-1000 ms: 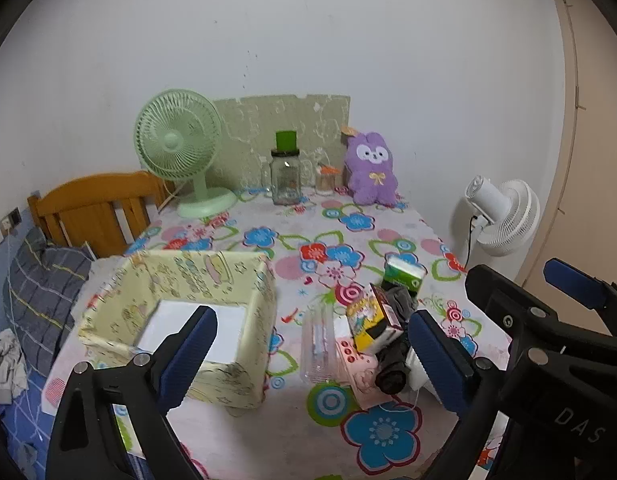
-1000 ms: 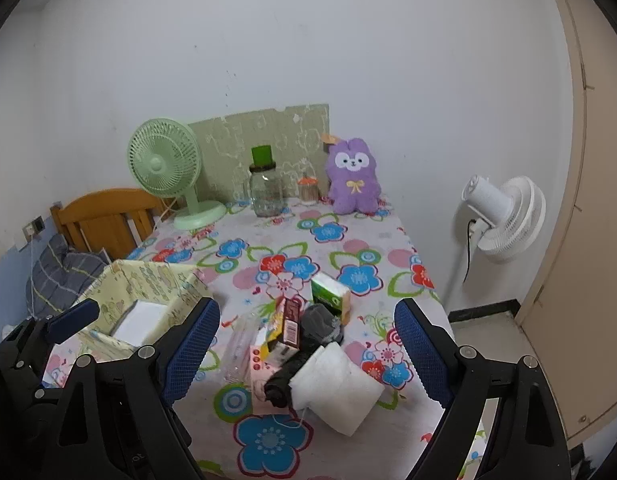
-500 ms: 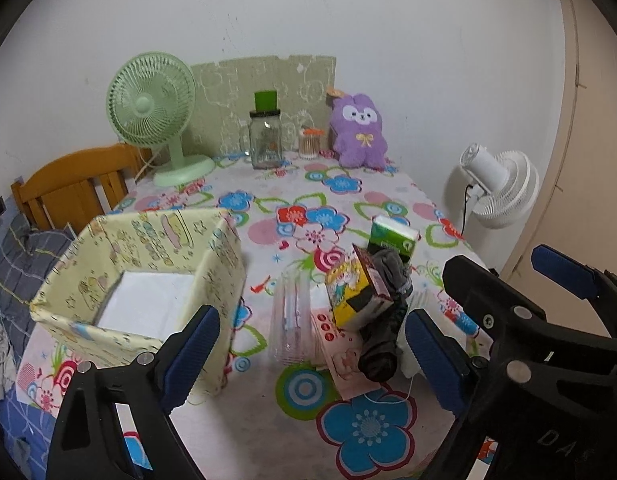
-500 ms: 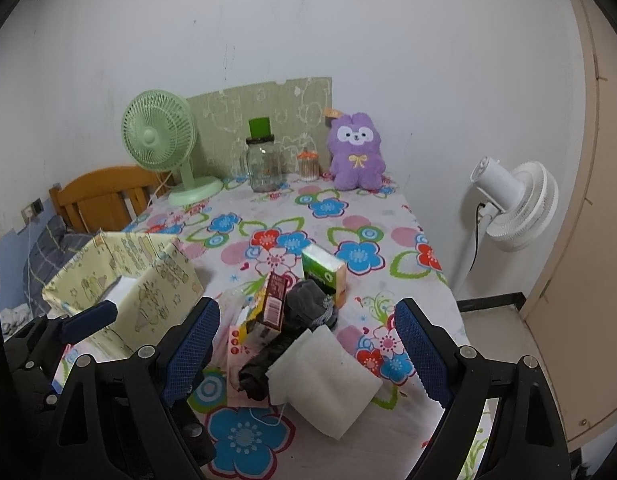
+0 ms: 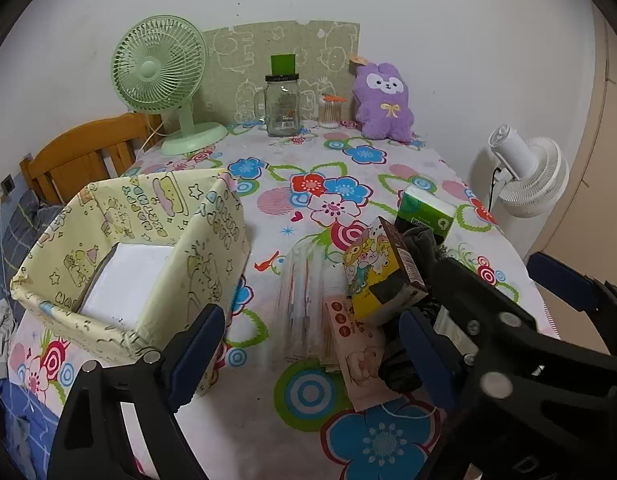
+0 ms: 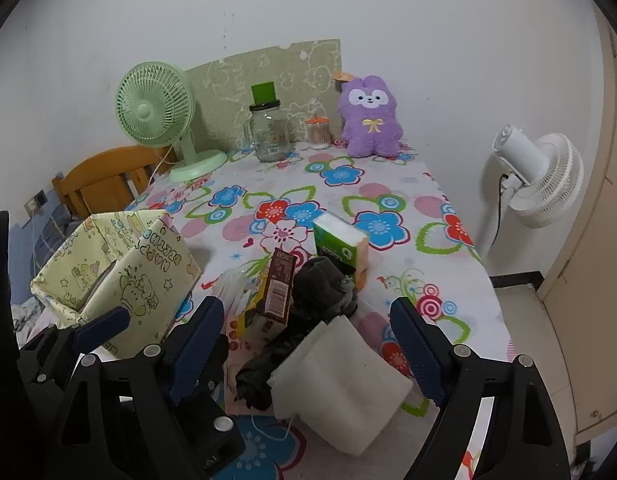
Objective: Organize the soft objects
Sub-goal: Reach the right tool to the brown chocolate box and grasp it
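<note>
Right wrist view: my right gripper (image 6: 306,344) w/ jaws wide but closing, nothing pinched yet, frames the white folded cloth (image 6: 340,388) at bottom center on the counter (image 6: 424,248), prob. light & floppy, so grab its thick folded edge.

Your tablecloth (image 5: 348,432) is white with blue, red and pink flowers and green loops. Fabric box (image 5: 148,248) pale yellow, cartoon print, white pad (image 5: 128,276) inside. Tissue pack (image 6: 340,240) green and white. Socks (image 6: 324,284) dark grey. Folded cloth (image 6: 340,380) white. Plush (image 6: 370,118) purple, white face, yellow bow. Desk fan (image 5: 160,68) mint green. Your gripper pads (image 6: 198,344) blue on black frames.
</note>
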`<state>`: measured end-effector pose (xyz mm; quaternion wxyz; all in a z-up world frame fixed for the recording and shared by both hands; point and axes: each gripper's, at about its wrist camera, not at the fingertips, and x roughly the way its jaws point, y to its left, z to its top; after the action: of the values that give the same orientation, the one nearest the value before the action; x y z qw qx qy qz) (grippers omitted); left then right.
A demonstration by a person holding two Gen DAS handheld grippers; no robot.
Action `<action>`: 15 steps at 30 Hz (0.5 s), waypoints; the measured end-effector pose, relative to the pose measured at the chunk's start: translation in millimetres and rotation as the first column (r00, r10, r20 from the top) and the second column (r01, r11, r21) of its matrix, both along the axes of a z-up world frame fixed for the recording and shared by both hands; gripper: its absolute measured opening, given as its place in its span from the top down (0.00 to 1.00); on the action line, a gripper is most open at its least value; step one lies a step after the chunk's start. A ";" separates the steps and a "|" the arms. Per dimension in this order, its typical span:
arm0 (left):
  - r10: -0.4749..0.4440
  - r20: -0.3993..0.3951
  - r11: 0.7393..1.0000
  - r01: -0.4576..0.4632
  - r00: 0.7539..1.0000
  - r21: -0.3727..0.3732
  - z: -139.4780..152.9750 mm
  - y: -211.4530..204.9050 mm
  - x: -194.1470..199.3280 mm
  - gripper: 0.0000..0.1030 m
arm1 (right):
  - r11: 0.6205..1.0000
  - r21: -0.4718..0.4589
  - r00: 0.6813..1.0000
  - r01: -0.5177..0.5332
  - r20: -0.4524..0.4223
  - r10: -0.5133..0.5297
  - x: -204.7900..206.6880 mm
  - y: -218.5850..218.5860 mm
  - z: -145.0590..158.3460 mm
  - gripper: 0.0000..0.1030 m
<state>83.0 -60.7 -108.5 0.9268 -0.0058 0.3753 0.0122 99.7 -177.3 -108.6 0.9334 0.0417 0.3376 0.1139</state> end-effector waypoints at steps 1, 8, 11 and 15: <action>-0.002 -0.001 1.000 0.002 1.000 0.005 -0.9 -1.3 1.1 0.13 | 1.000 -0.006 1.000 -0.006 -0.002 0.006 3.4 2.0 -1.4 0.15; 0.004 -0.035 1.000 -0.004 0.999 -0.006 -9.7 -0.7 13.7 0.15 | 0.999 -0.014 0.999 -0.036 -0.033 0.036 19.7 10.8 -9.6 0.22; 0.006 -0.042 1.000 -0.006 0.999 0.000 -13.1 -1.0 16.1 0.16 | 0.999 -0.013 0.997 -0.051 -0.053 0.050 26.9 13.5 -14.5 0.26; -0.006 -0.040 1.000 0.007 0.999 0.024 -14.4 -4.2 16.5 0.16 | 0.998 0.008 0.992 -0.070 -0.102 0.071 35.9 15.2 -24.8 0.30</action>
<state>99.5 -64.8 -123.0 0.9192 0.0070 0.3935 0.0138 135.6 -162.2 -133.3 0.9103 0.0376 0.3857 0.1453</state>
